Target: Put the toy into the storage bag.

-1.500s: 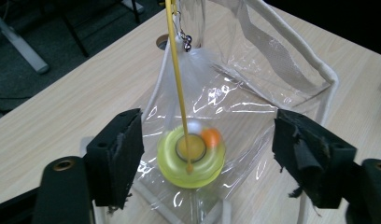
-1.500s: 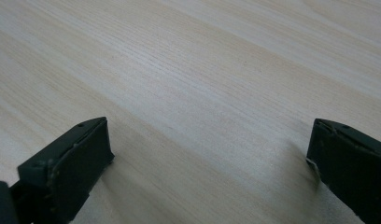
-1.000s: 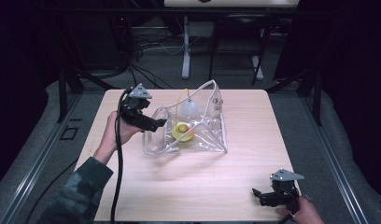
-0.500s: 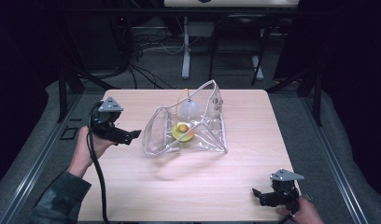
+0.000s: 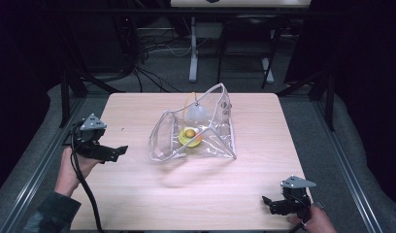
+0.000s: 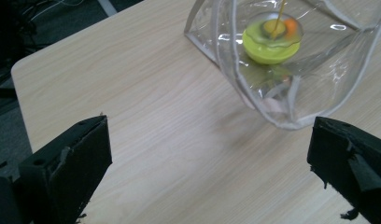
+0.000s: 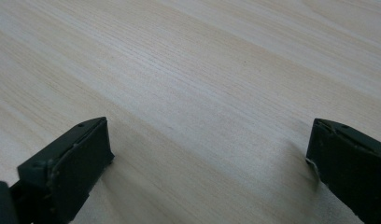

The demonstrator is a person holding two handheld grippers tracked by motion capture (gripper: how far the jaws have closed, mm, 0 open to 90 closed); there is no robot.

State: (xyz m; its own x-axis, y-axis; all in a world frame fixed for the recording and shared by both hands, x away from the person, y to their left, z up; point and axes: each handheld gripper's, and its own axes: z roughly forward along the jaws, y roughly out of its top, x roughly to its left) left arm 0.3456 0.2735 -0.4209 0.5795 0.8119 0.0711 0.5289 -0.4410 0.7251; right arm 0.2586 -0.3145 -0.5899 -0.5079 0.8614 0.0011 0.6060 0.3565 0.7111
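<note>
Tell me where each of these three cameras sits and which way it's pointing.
High view: fixed above the person's side, looking forward and down on the table; both hands come in from the bottom, left gripper and right gripper.
Left gripper view: rides the left gripper, looking between its open fingers across the table at the clear bag holding a yellow toy.
Right gripper view: rides the right gripper, looking between its open fingers at bare wood.
Shared: the high and left gripper views both show the bag and the toy.

One clear pouch [image 5: 196, 131], one yellow toy [image 5: 190, 137], two grippers, one table [image 5: 196, 189].
</note>
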